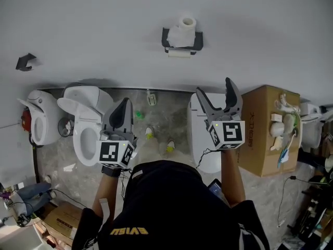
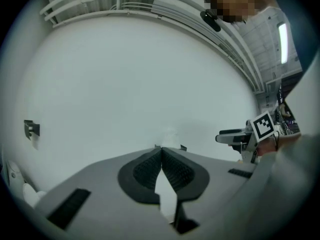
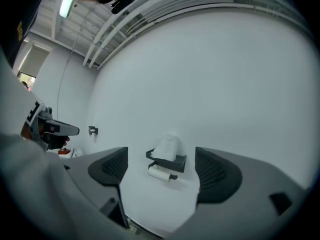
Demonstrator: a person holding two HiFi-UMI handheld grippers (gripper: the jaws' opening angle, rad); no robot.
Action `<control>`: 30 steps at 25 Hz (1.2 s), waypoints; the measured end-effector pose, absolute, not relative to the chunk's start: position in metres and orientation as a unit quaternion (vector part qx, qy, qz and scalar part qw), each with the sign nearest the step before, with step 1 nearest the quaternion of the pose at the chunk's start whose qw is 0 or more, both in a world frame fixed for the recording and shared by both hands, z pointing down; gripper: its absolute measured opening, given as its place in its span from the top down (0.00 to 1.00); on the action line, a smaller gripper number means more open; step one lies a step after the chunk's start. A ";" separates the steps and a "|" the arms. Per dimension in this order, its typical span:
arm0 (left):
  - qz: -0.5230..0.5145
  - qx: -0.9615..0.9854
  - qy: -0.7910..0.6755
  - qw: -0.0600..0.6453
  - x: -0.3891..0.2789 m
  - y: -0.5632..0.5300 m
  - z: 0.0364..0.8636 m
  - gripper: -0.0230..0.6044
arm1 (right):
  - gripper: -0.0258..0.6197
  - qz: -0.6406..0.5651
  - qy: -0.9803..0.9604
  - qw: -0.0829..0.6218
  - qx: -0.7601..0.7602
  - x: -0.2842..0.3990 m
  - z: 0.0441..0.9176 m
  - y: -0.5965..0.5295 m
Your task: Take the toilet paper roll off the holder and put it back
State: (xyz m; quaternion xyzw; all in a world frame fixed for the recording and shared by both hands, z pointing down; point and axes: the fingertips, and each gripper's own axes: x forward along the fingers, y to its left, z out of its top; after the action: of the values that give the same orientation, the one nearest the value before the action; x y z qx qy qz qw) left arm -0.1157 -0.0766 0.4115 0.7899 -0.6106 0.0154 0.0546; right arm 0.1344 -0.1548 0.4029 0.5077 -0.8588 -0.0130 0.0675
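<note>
Head view: the grey left gripper was closed, empty; the right gripper gaped wide, facing the white toilet paper roll on its black holder.

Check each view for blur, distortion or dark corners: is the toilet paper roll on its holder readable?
Head view: evenly lit, sharp; the toilet paper roll under the holder is small but clear. Left gripper view: heavy fisheye, dark corners, soft; the shut left gripper covers most of the holder. Right gripper view: same fisheye and vignette, roll legible, framed by the open right gripper.

Washroom mock-up — several toilets, toilet paper holder, cardboard box.
</note>
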 end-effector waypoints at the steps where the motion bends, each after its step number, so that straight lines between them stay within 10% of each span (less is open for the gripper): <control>1: 0.015 0.791 -0.609 0.055 -0.116 -0.082 0.413 0.95 | 0.32 -0.014 -0.859 0.067 0.508 0.132 0.402 -0.163; 30: -0.007 0.878 -0.476 0.056 -0.147 -0.283 0.421 0.95 | 0.32 0.008 -0.803 0.106 0.587 0.054 0.428 -0.377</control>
State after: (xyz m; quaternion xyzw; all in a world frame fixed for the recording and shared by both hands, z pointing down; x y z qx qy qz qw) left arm -0.1474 -0.2829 0.4208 0.8777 -0.4758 -0.0065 0.0562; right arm 0.0544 -0.3768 0.4281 0.5869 -0.8027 0.0079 0.1058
